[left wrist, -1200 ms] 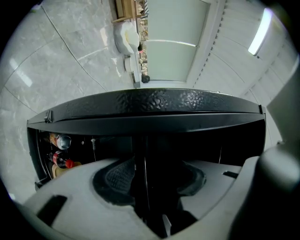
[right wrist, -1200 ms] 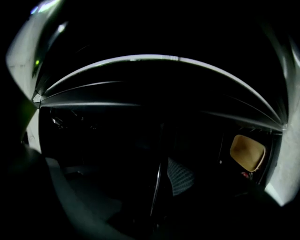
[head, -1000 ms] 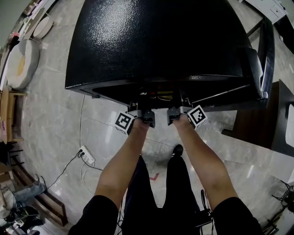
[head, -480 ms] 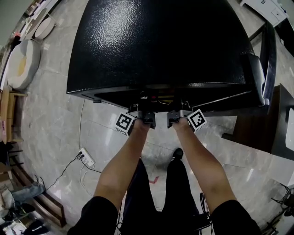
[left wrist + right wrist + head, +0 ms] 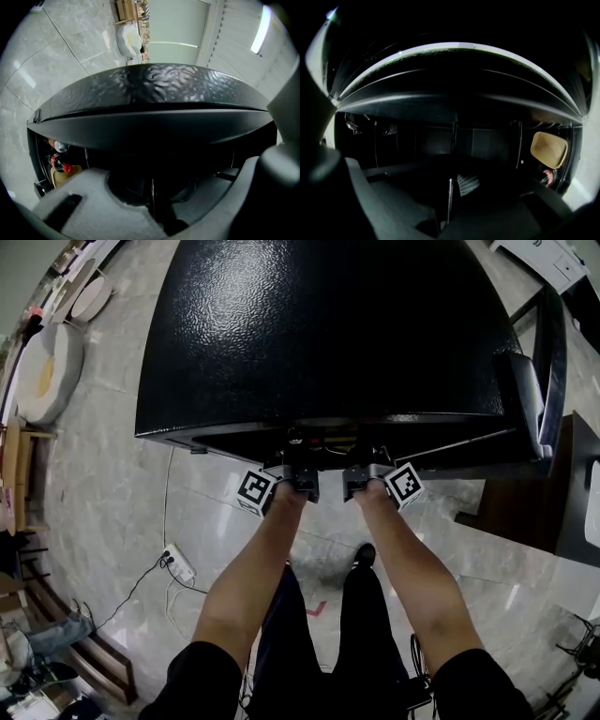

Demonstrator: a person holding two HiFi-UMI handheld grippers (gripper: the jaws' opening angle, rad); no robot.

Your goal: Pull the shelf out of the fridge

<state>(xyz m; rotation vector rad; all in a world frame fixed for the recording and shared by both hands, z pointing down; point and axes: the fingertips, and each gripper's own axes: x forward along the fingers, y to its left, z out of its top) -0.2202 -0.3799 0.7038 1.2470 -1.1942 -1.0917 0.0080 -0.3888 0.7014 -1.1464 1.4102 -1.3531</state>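
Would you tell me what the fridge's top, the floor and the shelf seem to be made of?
Fridge top: black sheet, probably painted metal, pebbled and glossy with highlights. Floor: polished pale stone or stone-look tile, veined, with joints and reflections. Shelf: thin rod glinting, likely metal wire.

left gripper (image 5: 298, 468), right gripper (image 5: 361, 468) side by side on shelf (image 5: 450, 197) inside fridge (image 5: 328, 334) | door (image 5: 544, 362) at right
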